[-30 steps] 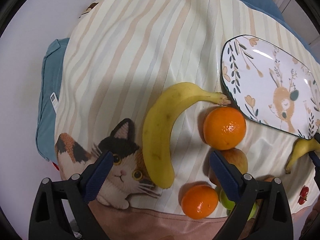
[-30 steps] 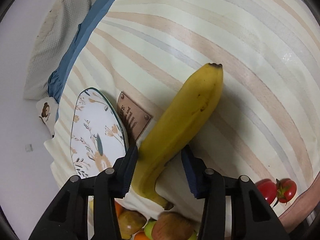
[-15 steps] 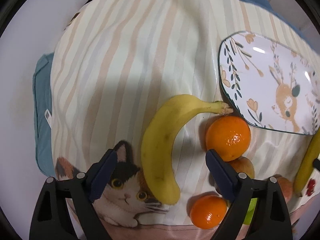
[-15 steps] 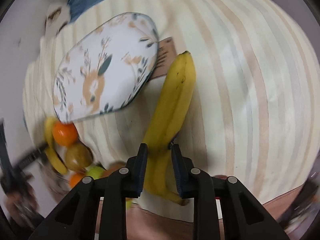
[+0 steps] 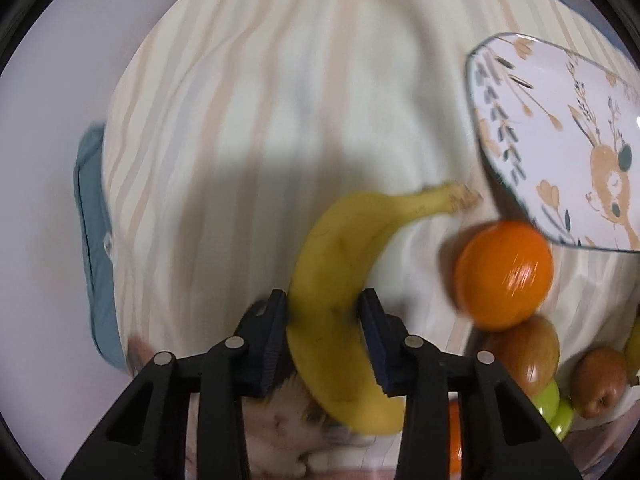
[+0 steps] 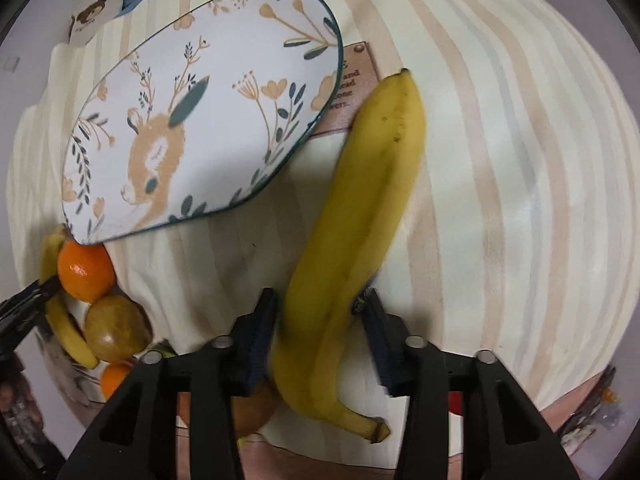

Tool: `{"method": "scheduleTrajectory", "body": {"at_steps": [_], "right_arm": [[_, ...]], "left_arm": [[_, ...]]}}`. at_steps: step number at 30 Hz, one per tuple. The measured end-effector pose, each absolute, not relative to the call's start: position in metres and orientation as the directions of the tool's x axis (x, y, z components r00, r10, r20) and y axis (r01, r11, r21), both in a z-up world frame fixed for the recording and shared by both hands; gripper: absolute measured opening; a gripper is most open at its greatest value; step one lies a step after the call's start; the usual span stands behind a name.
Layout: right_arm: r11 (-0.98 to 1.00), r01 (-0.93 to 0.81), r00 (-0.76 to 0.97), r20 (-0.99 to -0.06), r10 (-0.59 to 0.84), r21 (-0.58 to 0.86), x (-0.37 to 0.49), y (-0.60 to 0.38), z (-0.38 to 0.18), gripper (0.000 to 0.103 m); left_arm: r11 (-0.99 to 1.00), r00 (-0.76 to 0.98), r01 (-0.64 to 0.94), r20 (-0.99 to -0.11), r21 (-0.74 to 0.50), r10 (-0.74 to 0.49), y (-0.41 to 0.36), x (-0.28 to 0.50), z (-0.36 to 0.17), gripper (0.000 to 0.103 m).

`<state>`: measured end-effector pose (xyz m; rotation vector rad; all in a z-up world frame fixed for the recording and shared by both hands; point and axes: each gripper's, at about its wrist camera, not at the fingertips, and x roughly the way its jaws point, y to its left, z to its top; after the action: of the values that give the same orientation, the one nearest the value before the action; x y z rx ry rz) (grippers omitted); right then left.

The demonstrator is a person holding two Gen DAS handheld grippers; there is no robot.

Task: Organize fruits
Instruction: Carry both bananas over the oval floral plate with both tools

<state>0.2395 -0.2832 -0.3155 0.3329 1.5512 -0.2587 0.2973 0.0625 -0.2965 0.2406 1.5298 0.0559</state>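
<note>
Left tongs [image 5: 323, 334] are closing on a curved banana [image 5: 340, 280], pads pressing both flanks; its long axis is running away from the tongs, stem arcing toward the plate [image 5: 560, 128]. An orange [image 5: 504, 274] is lying just beside that stem, touching the plate rim, with pears [image 5: 524, 350] near it. Right tongs [image 6: 318, 340] are opening around a second banana [image 6: 360, 232], which is lying between the jaws, the right pad standing clear of it; its long axis is pointing away, alongside the plate's [image 6: 192, 120] edge. Both bananas are lying on the striped cloth [image 6: 520, 160]. Judged: each plate-ward path is short, the orange crowding the left one.
</note>
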Motion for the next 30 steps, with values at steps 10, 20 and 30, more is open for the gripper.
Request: {"method": "scheduleTrajectory", "body": {"at_steps": [10, 20, 30], "right_arm": [[0.966, 0.255, -0.064, -0.996, 0.063, 0.045, 0.188, -0.261, -0.326, 0.042], [0.956, 0.292, -0.046, -0.998, 0.041, 0.026, 0.174, -0.264, -0.343, 0.042], [0.952, 0.307, -0.031, -0.999, 0.011, 0.001, 0.162, -0.258, -0.340, 0.040]], "left_arm": [[0.986, -0.006, 0.045, -0.987, 0.159, 0.160, 0.097, 0.271, -0.315, 0.037], [0.971, 0.031, 0.089, -0.975, 0.223, 0.221, 0.086, 0.261, -0.329, 0.039], [0.984, 0.036, 0.085, -0.987, 0.157, 0.155, 0.080, 0.255, -0.299, 0.033]]}}
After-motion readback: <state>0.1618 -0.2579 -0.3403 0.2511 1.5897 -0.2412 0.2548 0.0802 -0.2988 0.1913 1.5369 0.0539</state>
